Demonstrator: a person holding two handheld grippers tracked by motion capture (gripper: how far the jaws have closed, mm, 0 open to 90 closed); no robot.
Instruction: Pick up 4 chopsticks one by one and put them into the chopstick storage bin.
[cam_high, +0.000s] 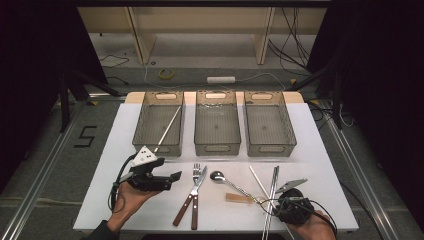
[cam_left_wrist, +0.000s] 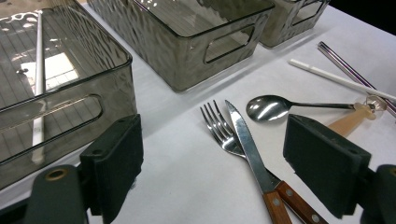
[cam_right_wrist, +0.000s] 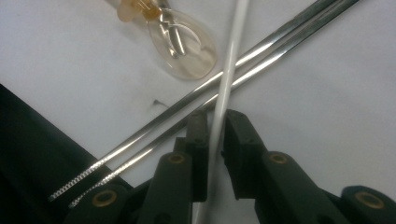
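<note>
The right gripper (cam_right_wrist: 212, 128) had its fingers nearly together around the white chopstick (cam_right_wrist: 227, 79), which lay across two metal chopsticks (cam_right_wrist: 261, 53) on the surface (cam_high: 225, 210). The left gripper (cam_left_wrist: 212, 163) hovered with fingers wide apart.

Left gripper (cam_high: 172, 178) fingers apart, right gripper (cam_right_wrist: 215, 122) pinched

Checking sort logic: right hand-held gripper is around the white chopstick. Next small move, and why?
Probably lift it straight up: the right hand-held gripper has its jaws closed around the white chopstick, which crosses the metal chopsticks; its mate lies in the left bin.
</note>
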